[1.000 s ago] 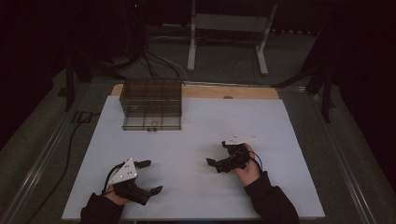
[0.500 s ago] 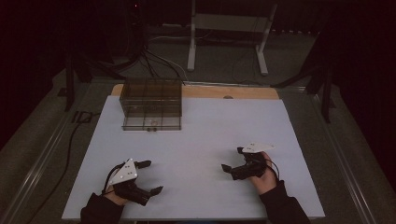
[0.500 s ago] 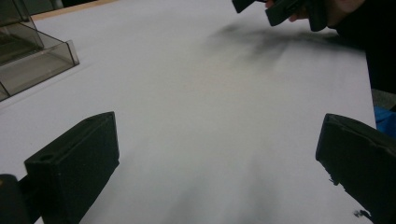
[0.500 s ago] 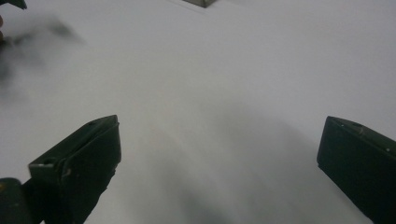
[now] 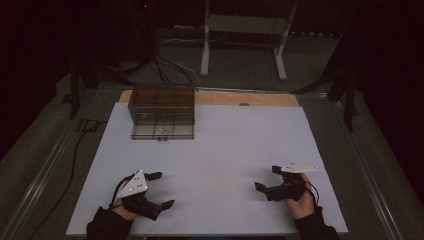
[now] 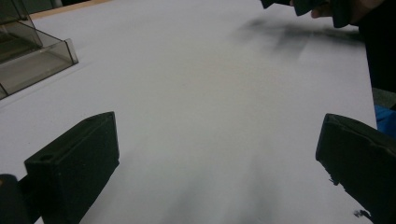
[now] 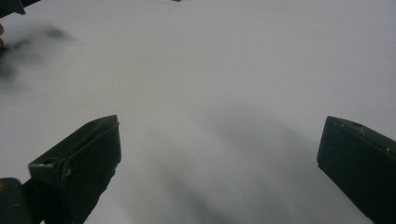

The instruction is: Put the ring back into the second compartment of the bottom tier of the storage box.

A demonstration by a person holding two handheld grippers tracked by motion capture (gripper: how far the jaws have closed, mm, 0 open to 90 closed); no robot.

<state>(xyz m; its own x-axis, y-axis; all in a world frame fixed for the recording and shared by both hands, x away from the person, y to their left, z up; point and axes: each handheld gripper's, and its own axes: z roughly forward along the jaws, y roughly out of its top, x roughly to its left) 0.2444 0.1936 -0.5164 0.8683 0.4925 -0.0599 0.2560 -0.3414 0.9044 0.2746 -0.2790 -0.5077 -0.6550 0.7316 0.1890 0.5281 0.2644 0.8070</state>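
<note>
Down at the near edge of the table [image 5: 215,150], both tongs sit low over the white top, one per hand. Left tongs [image 5: 161,190] are at the near-left corner, jaws spread wide w/ nothing between them, grey plate on top. In the left gripper view it's just bare white sheet between the two black jaws. Right tongs [image 5: 268,178] are near-right, also released, jaws well apart & empty, pointing in toward the middle. Both are well apart from each other, w/ a big bare stretch of table between.

Further back, far-left on the table, there's a smoky see-thru drawer box [image 5: 162,113], upright, well away from both tongs. Two small dark knobs [image 5: 162,139] show at its front bottom edge. Behind the table: cables & a white stand on the floor, pretty dark back there.
</note>
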